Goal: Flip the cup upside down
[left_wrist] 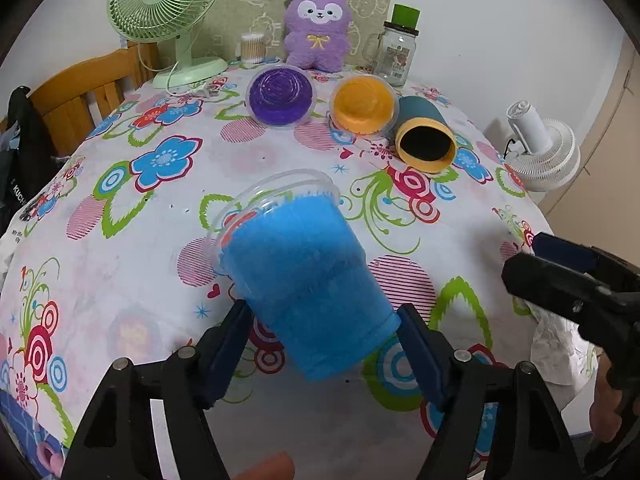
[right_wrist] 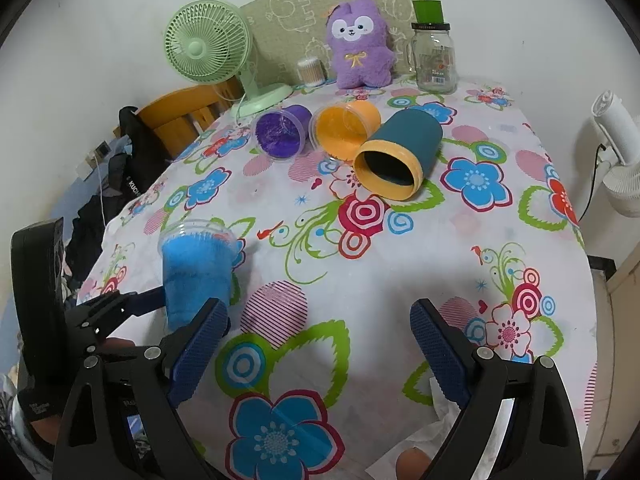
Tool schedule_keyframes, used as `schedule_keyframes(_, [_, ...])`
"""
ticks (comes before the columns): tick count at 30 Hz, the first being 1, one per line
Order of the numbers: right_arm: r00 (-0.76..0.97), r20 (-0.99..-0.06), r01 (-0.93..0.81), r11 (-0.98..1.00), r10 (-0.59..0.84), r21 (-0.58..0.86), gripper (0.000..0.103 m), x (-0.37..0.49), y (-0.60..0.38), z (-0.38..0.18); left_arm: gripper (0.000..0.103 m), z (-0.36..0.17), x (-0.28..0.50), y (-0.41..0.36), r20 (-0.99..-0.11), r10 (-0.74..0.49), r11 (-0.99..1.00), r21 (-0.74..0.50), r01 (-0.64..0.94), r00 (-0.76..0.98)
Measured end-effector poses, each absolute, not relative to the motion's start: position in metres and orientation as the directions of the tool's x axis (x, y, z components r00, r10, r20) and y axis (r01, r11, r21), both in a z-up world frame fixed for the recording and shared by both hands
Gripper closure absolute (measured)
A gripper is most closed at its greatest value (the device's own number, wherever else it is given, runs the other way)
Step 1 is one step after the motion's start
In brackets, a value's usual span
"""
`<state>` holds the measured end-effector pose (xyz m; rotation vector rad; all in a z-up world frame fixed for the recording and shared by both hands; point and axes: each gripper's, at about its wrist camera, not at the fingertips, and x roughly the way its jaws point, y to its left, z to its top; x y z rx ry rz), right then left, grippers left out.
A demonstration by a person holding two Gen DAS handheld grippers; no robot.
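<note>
My left gripper [left_wrist: 324,336] is shut on a clear plastic cup lined in blue [left_wrist: 300,272]. It holds the cup near its base, tilted, with the open mouth pointing away and to the left, above the flowered tablecloth [left_wrist: 140,248]. In the right wrist view the same cup [right_wrist: 196,272] stands nearly upright at the left, with the left gripper [right_wrist: 160,300] on it. My right gripper [right_wrist: 316,344] is open and empty over the cloth at the near side. It shows at the right edge of the left wrist view [left_wrist: 560,276].
A purple cup [right_wrist: 280,132], an orange cup [right_wrist: 344,128] and a teal cup with a yellow rim [right_wrist: 396,152] lie on their sides at the far middle. A green fan [right_wrist: 212,52], a plush toy [right_wrist: 360,44] and a glass jar [right_wrist: 434,60] stand at the back. A white fan [right_wrist: 616,152] is off the right edge.
</note>
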<state>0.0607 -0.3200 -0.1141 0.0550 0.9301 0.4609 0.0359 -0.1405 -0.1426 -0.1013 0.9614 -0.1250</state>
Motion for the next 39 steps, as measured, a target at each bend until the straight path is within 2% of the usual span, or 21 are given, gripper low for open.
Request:
schedule_keyframes(23, [0.515, -0.742, -0.394, 0.887, 0.430, 0.240, 0.009, 0.052, -0.303, -0.101, 0.027, -0.091, 0.013, -0.119, -0.724, -0.126, 0.991, -0.117, 0.059, 0.678])
schedule_keyframes(36, [0.514, -0.742, -0.399, 0.886, 0.431, 0.238, 0.009, 0.048, -0.297, -0.098, 0.031, -0.086, 0.007, -0.112, -0.715, -0.118, 0.993, -0.104, 0.061, 0.689])
schedule_keyframes(39, [0.514, -0.741, -0.398, 0.886, 0.431, 0.238, 0.009, 0.048, -0.297, -0.097, 0.025, -0.092, 0.004, -0.113, -0.725, -0.134, 0.991, -0.113, 0.076, 0.675])
